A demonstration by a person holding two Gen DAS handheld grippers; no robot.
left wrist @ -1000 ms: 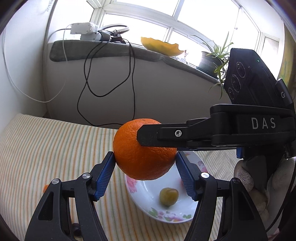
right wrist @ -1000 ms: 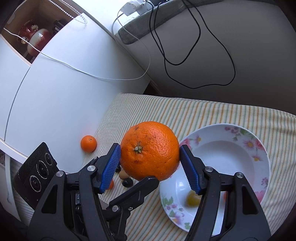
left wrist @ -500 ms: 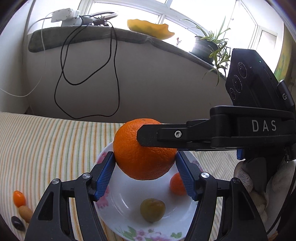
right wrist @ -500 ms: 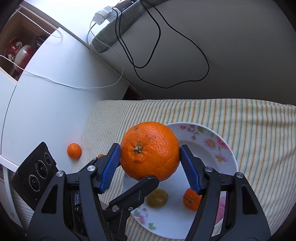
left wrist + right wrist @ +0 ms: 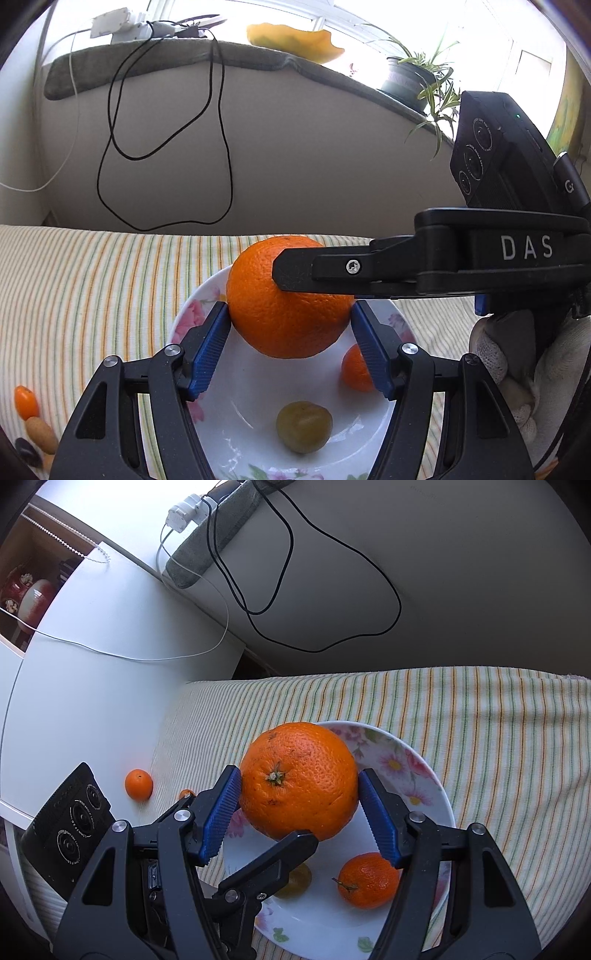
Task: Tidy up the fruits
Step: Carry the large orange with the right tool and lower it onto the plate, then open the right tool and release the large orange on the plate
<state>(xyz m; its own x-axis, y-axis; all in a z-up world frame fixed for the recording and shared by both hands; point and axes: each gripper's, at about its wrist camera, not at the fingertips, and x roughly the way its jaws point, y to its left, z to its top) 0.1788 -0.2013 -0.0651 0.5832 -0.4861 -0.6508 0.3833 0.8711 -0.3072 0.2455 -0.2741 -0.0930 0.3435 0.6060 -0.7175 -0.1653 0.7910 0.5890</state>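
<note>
Both grippers had the big orange pinched at once; the left gripper and the right gripper each had their blue fingers about halfway open and pressed on opposite sides of it, crossing each other, so it hung just above the flowery plate. On the plate sat 1 small mandarin and 1 yellow-green fruit; the plate was on a striped cloth; off to the left lay another small mandarin on a white surface, plus a few tiny fruits on the cloth.
</note>
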